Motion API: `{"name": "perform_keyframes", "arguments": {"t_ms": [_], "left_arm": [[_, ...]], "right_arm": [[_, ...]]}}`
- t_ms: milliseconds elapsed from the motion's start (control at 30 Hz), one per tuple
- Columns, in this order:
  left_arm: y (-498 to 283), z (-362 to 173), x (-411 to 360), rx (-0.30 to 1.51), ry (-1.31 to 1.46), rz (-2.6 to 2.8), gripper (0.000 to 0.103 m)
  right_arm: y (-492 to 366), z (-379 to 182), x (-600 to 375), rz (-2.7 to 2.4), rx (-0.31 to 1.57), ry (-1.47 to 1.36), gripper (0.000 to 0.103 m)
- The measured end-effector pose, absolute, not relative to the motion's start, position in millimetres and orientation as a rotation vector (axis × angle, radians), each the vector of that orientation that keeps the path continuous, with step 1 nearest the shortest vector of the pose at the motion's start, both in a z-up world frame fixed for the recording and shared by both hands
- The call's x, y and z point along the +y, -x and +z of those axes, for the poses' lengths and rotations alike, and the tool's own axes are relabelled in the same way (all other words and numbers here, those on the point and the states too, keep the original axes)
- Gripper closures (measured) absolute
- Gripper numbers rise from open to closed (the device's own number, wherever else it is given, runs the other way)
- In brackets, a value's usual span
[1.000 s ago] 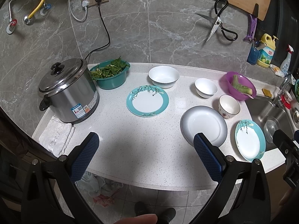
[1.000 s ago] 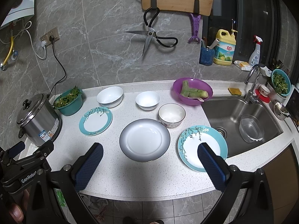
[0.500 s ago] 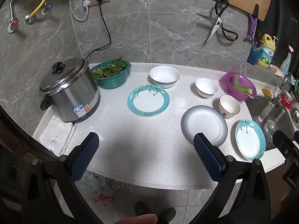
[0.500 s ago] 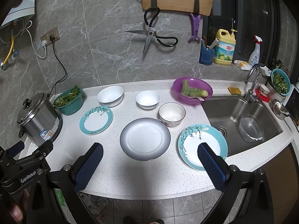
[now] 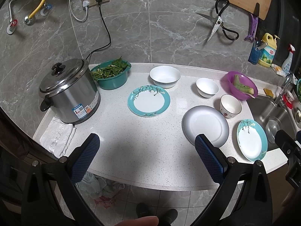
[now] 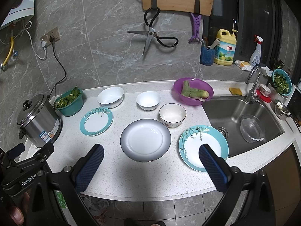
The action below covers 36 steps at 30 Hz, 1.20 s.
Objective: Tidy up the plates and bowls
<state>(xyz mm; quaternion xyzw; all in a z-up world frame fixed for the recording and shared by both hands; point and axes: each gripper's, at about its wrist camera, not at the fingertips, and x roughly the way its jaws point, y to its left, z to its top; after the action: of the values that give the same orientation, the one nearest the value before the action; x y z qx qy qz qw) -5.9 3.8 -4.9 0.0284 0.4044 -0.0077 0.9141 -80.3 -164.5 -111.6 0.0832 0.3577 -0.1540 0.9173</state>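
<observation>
On the white counter lie a teal floral plate [image 5: 149, 101] at centre left, a grey-rimmed plate [image 5: 206, 125] and a second teal floral plate [image 5: 251, 139] by the sink. Behind them stand a large white bowl [image 5: 165, 76], a small white bowl [image 5: 207, 87] and a patterned bowl [image 5: 230, 105]. The right wrist view shows the same set: teal plate [image 6: 96, 121], grey-rimmed plate [image 6: 145, 139], teal plate [image 6: 203, 146], bowls [image 6: 110, 96], [image 6: 148, 100], [image 6: 172, 114]. My left gripper [image 5: 146, 156] and right gripper [image 6: 150, 166] are both open and empty, hovering over the counter's front edge.
A steel rice cooker [image 5: 68, 91] and a teal basin of greens [image 5: 112, 75] stand at the left, with a folded white cloth [image 5: 57, 138] in front. A purple bowl holding peeled vegetable [image 6: 193, 93] sits beside the sink [image 6: 242, 118], which contains a glass bowl [image 6: 252, 128].
Both views have shifted only slightly; the dishes stay where they were and both grippers stay open.
</observation>
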Motion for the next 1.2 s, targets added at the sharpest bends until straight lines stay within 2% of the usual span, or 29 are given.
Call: {"name": "perform_keyframes", "arguments": {"t_ms": [1200], "left_arm": [[2.5,-15.4,-1.0,0.845,-0.063,-0.009,0.000]], "right_arm": [[68.5,-114.5,-170.3,-0.317,0.743,-0.172,0.000]]}}
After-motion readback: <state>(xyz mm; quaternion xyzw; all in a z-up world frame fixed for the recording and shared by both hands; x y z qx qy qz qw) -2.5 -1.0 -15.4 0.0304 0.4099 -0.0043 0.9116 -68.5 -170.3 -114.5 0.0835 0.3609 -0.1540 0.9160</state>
